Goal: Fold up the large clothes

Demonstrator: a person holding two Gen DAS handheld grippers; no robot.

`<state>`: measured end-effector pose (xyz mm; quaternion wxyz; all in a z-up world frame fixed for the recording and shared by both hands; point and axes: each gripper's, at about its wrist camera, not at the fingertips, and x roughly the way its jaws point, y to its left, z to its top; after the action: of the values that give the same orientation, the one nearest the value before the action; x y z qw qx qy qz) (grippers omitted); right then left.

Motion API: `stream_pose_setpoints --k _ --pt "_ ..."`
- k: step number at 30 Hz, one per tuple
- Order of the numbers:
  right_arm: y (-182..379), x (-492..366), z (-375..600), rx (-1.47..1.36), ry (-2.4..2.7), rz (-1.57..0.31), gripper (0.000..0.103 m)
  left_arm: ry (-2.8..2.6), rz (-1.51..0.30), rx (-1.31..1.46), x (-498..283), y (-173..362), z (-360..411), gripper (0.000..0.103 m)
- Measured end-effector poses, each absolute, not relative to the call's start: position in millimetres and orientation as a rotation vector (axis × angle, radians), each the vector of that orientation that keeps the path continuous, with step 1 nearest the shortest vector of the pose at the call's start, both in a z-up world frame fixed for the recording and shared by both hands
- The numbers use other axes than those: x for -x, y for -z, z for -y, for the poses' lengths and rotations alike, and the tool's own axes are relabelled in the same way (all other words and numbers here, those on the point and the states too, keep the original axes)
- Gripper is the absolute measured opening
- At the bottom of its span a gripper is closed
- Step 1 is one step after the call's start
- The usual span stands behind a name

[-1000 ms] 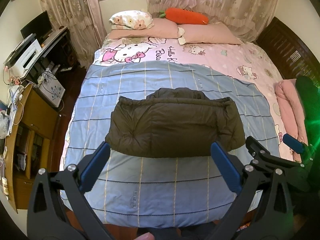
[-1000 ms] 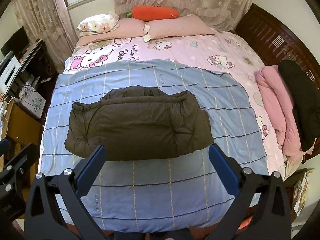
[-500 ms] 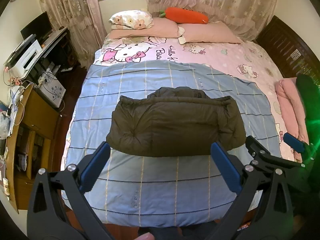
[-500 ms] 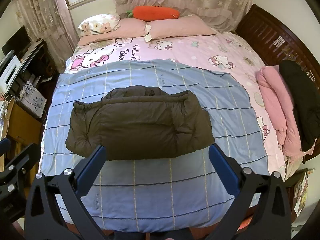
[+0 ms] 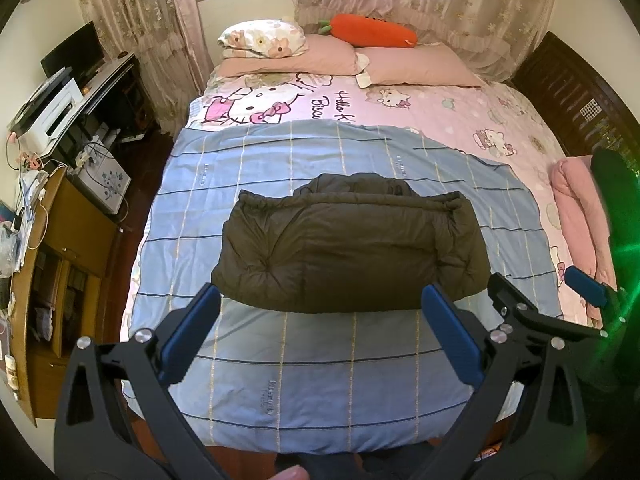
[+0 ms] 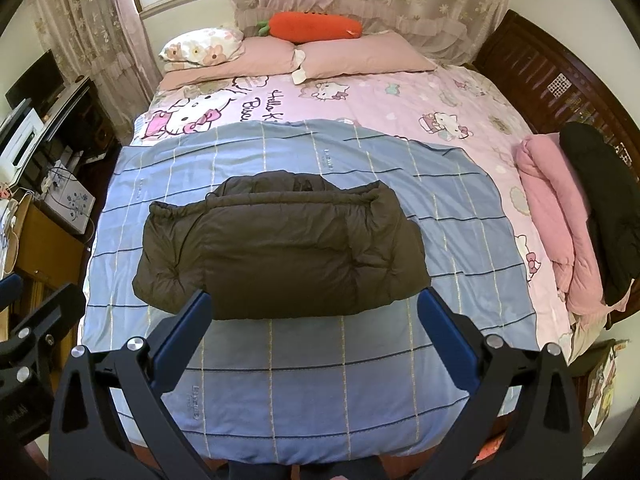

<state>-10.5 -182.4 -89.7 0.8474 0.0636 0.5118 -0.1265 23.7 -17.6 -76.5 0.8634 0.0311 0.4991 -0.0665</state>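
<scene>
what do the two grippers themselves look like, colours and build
Both match: the left gripper and right gripper have matte black angular frames with triangular cut-outs, round silver bolt heads at the joints, and two long flat fingers faced with blue pads. No cables or sleeves show.

jacket (image 5: 348,248): matt puffy quilted cloth | blanket (image 5: 320,380): smooth checked cloth | headboard (image 6: 560,84): dark wood

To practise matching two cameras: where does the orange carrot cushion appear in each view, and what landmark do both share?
Left wrist view: carrot cushion at top, right of centre, on the pink pillows.
Right wrist view: carrot cushion at top centre, on the pillows.
Shared landmark: the folded dark jacket on the blue blanket.
</scene>
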Motion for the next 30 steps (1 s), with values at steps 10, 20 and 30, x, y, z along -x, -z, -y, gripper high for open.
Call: stream_pose_setpoints --k 10,20,30 --pt "88 9 182 -0.130 0.265 -1.076 0.102 0.140 -1.048 -0.066 -23 77 17 0.101" --pt "88 8 180 -0.127 0.268 -1.073 0.102 0.148 -1.051 -0.070 -19 78 14 0.101" --pt "84 6 191 -0.124 0.270 -1.079 0.102 0.145 -1.027 -0.103 -17 77 11 0.101"
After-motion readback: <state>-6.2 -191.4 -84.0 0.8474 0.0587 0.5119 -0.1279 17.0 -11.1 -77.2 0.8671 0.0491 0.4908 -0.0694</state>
